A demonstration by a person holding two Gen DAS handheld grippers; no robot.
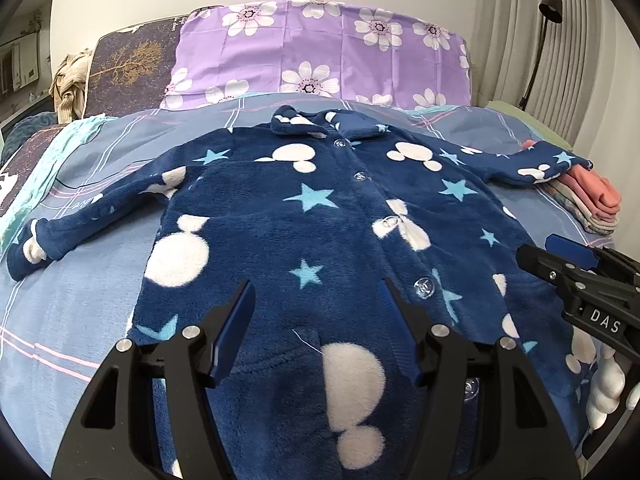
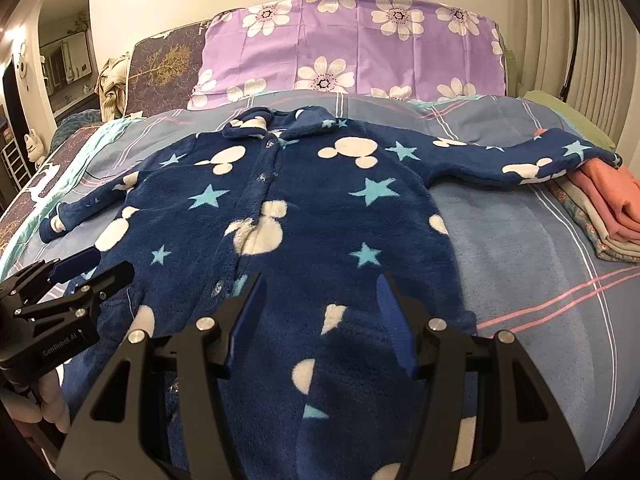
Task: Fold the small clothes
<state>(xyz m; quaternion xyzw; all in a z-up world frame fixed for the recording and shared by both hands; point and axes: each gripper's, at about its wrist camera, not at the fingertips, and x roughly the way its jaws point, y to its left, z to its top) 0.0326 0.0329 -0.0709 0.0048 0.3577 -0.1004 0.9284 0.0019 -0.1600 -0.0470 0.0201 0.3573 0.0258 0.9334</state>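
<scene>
A navy fleece sleepsuit [image 1: 320, 216] [image 2: 320, 200] with white mouse-head shapes and light-blue stars lies flat and front-up on the bed, buttoned down the middle, sleeves spread to both sides. My left gripper [image 1: 316, 284] hovers open over its lower left part, with nothing between the blue pads. My right gripper [image 2: 320, 278] is open too, above the lower right part. Each gripper shows in the other's view: the right one [image 1: 536, 248] at the right edge, the left one [image 2: 114, 262] at the left edge. The suit's bottom end is hidden under the grippers.
A blue checked bedsheet [image 2: 520, 248] covers the bed. A stack of folded clothes [image 2: 604, 208] with a pink piece on top sits at the right, under the right sleeve's cuff. A purple flowered pillow [image 2: 352, 44] and a dark pillow [image 1: 128, 68] lie behind. A floor lamp [image 1: 536, 52] stands by the curtain.
</scene>
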